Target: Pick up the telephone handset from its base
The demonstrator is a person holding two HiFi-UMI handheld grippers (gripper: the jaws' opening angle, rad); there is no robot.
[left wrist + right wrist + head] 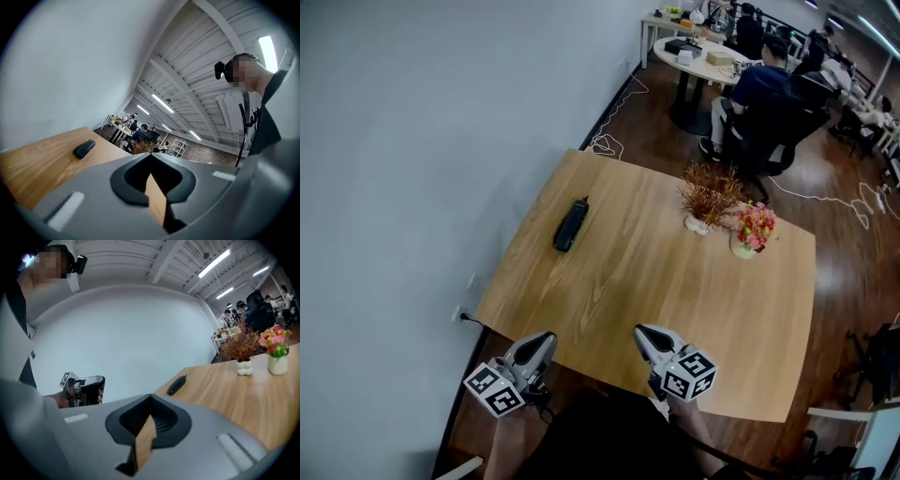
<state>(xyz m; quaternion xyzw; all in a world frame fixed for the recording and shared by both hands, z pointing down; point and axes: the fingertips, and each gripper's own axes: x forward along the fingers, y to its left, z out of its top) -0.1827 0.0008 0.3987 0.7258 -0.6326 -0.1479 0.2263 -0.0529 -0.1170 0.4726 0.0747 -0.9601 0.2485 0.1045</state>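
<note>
A black telephone [571, 226] lies on the left part of the wooden table [675, 300], near the wall; its handset and base read as one dark shape. It also shows in the left gripper view as the telephone [84, 148] and in the right gripper view as the telephone [176, 385]. My left gripper [546, 336] hovers at the table's near edge, well short of the phone, shut and empty. My right gripper [639, 331] is beside it over the near edge, jaws together with nothing between them. Both point roughly toward the table's far side.
A white vase of dried brown stems [708, 202] and a vase of pink and yellow flowers [753, 230] stand at the table's far right. A pale wall [412, 141] runs along the left. Seated people, a chair [778, 122] and floor cables [844, 202] lie beyond.
</note>
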